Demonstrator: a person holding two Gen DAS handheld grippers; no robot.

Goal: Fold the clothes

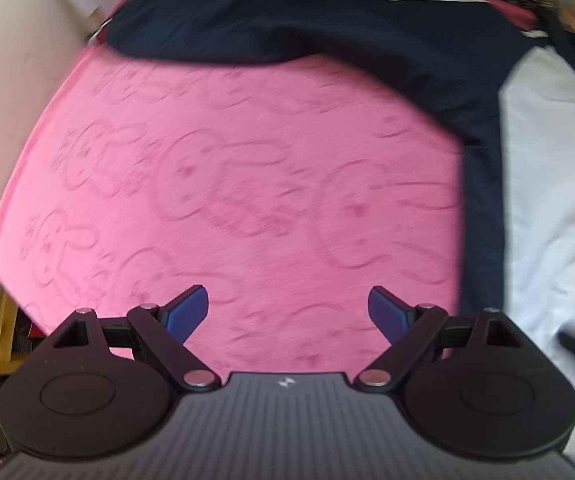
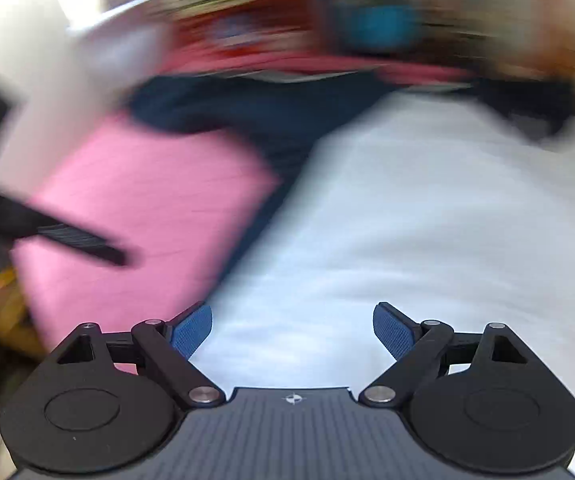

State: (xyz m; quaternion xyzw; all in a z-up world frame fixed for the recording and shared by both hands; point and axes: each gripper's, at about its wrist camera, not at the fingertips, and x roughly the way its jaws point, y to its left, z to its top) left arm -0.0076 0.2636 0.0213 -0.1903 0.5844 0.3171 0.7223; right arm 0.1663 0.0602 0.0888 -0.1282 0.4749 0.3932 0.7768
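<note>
Now the left gripper [image 1: 288, 312] is hanging over a pink sheet embossed with rabbit outlines [image 1: 223, 200], its blue pads spread wide with nothing between them. A navy-and-white garment [image 1: 543, 184] is lying across the sheet's far edge and down the right side, its dark sleeve [image 1: 287, 28] stretching along the top. Over on the right wrist view, badly blurred, the right gripper [image 2: 292, 330] is hovering above the garment's white panel, jaws released and empty, pink sheet showing at left.

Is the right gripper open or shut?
Open: the right gripper has blue pads wide apart, nothing between them, above the white cloth.
</note>
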